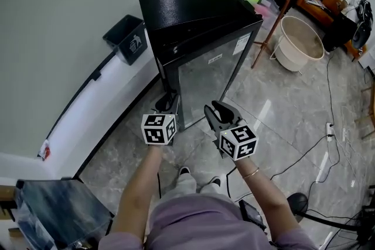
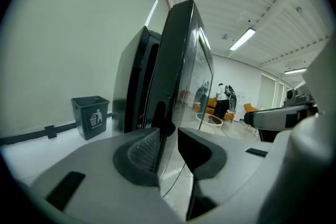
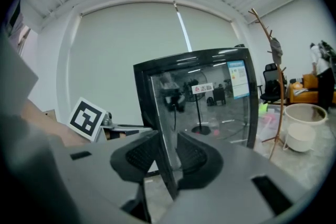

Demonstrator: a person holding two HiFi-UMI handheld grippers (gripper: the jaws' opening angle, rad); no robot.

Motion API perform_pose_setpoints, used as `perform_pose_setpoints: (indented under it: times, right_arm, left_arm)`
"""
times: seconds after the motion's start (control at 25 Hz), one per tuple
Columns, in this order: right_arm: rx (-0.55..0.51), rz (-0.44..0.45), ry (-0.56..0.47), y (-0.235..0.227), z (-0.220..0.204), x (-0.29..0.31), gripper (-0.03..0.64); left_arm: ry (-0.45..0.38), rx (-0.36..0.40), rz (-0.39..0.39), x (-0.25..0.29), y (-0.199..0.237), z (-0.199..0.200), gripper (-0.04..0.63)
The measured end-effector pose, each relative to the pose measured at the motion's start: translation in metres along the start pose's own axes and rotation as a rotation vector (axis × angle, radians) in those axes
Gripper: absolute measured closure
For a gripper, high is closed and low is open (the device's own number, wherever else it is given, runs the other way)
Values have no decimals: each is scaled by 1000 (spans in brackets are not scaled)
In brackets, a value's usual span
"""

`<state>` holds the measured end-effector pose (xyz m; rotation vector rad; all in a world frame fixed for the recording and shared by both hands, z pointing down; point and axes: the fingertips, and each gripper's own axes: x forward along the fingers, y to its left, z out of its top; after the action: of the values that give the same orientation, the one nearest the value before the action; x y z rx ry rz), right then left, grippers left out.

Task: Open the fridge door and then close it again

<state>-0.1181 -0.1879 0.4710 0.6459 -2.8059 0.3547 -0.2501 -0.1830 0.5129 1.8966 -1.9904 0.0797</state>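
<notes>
A black mini fridge stands against the wall, and its glass door is slightly ajar. In the left gripper view a dark gap shows between the cabinet and the door. My left gripper is at the door's free edge. That edge lies between its fingertips, and light shows beside it, so the jaws are open. My right gripper is low in front of the door. In its own view the door's dark frame edge runs down between the pads, and the right gripper is shut on it.
A dark waste bin stands left of the fridge by the wall. A cream basin and a wooden coat stand are to the right. Cables trail over the tiled floor. My feet are just below the grippers.
</notes>
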Motion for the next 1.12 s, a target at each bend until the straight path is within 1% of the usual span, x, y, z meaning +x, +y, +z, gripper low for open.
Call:
perform_pose_setpoints:
  times: [0.32, 0.72, 1.12]
  right_arm:
    - [16, -18, 23, -7, -7, 12, 509]
    - [30, -25, 35, -8, -10, 24, 517]
    - [40, -29, 41, -10, -10, 31, 520]
  left_arm:
    - [-2, -8, 21, 18, 26, 11, 499]
    - [0, 1, 13, 31, 42, 19, 494]
    - [10, 1, 21, 45, 58, 26, 486]
